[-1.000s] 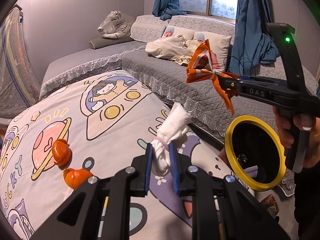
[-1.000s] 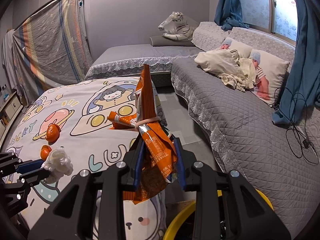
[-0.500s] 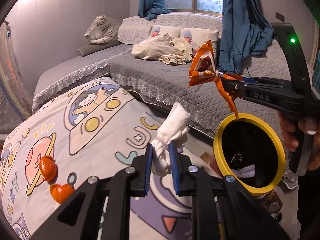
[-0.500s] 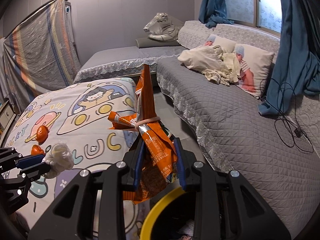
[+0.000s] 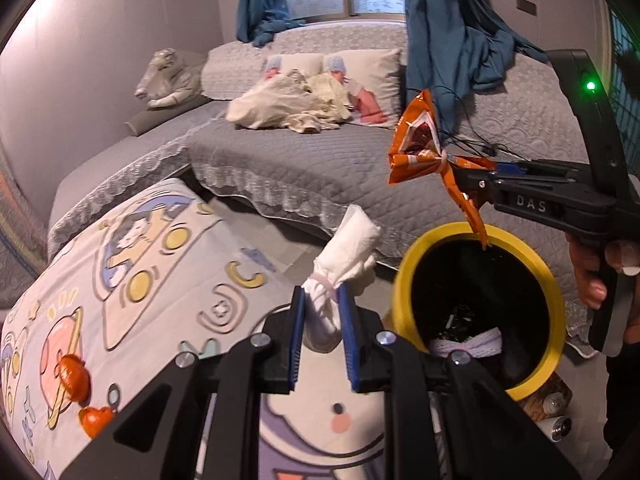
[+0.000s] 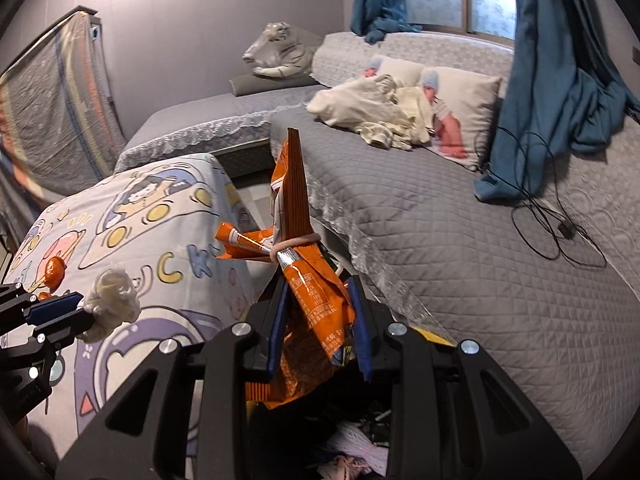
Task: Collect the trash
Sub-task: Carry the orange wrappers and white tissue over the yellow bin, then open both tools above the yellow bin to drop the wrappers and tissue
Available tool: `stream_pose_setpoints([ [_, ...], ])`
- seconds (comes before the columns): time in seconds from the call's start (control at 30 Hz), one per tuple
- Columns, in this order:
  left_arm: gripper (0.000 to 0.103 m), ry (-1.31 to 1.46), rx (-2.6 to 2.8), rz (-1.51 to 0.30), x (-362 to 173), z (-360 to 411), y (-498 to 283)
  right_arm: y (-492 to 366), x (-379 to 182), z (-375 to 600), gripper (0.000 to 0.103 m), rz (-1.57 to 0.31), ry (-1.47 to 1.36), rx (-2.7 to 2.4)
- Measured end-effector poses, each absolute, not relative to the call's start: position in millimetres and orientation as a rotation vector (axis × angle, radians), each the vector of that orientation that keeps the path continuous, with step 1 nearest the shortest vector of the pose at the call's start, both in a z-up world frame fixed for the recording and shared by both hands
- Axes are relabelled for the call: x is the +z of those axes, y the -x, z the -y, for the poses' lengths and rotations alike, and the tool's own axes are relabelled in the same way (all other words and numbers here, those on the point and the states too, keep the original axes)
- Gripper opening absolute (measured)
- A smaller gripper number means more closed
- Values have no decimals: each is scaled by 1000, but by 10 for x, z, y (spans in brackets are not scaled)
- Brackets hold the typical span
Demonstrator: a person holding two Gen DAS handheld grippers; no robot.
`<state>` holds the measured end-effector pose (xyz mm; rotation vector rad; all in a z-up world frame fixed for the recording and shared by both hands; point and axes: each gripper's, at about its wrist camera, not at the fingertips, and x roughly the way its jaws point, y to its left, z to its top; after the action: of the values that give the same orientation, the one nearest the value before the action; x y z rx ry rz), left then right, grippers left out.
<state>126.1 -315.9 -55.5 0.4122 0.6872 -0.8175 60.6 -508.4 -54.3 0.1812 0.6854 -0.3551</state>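
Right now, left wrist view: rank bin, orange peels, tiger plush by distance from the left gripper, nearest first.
1. Bin, just right of the left gripper.
2. Orange peels, lower left on the cartoon sheet.
3. Tiger plush, far back left on the sofa.

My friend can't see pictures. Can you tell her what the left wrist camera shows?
The left hand-held gripper pinches a white tissue wad above a cartoon-print cover. Beside it, the right hand-held gripper holds an orange snack wrapper over a yellow-rimmed bin. Two orange peels lie on the cover.
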Motion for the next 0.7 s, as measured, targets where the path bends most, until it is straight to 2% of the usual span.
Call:
stream_pose_setpoints([
  [0.7, 17, -486, -912, -639, -648, 3861, -801, 85, -828, 5342, 28, -711, -255, -484],
])
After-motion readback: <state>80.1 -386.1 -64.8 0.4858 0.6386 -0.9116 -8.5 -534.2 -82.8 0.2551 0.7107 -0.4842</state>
